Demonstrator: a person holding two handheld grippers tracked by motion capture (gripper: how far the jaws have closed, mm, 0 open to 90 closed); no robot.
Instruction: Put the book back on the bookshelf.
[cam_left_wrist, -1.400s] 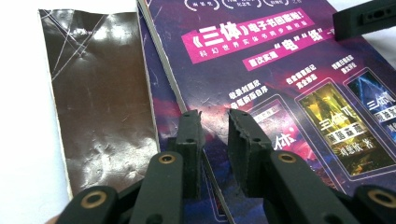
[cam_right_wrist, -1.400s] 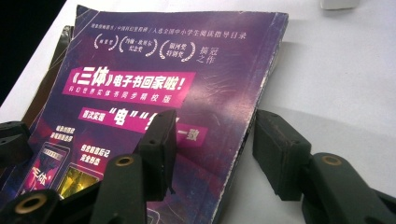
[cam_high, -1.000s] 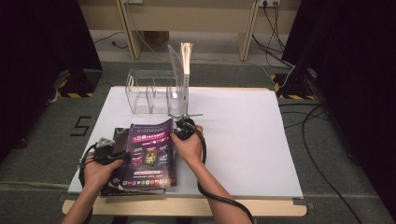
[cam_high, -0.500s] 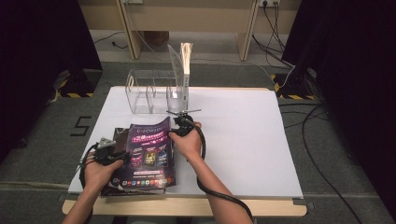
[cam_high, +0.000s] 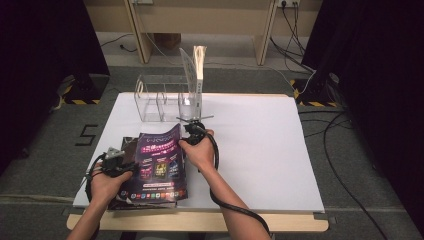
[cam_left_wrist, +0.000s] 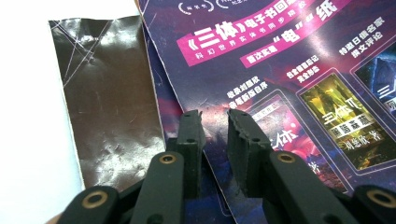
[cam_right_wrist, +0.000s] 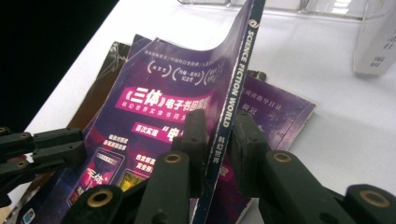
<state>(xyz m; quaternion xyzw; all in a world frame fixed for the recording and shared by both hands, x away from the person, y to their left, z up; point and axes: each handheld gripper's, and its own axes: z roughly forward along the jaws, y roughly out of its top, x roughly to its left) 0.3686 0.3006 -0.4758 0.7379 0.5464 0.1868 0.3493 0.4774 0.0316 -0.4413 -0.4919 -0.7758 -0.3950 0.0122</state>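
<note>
A purple magazine (cam_high: 160, 162) (cam_left_wrist: 289, 84) (cam_right_wrist: 163, 102) tops a small stack at the table's front left. My right gripper (cam_high: 186, 135) (cam_right_wrist: 219, 123) is shut on its spine, which reads "Science Fiction World", and holds that edge raised so the cover curls. Its jaws have just been opening slightly, with the spine still between them. My left gripper (cam_high: 125, 164) (cam_left_wrist: 212, 116) (cam_right_wrist: 77, 147) sits at the cover's left edge, jaws a narrow gap apart with nothing between them. Under it lie a dark brown glossy magazine (cam_left_wrist: 107, 93) and another purple one (cam_right_wrist: 275, 107).
A clear acrylic rack (cam_high: 160, 97) stands at the back left of the white table (cam_high: 260, 150), with a thin white book (cam_high: 198, 75) (cam_right_wrist: 378, 42) upright at its right end. Cables trail from both grippers.
The right gripper has moved a little away from the person, and the spine edge of the magazine has risen with it. The left hand has stayed put.
</note>
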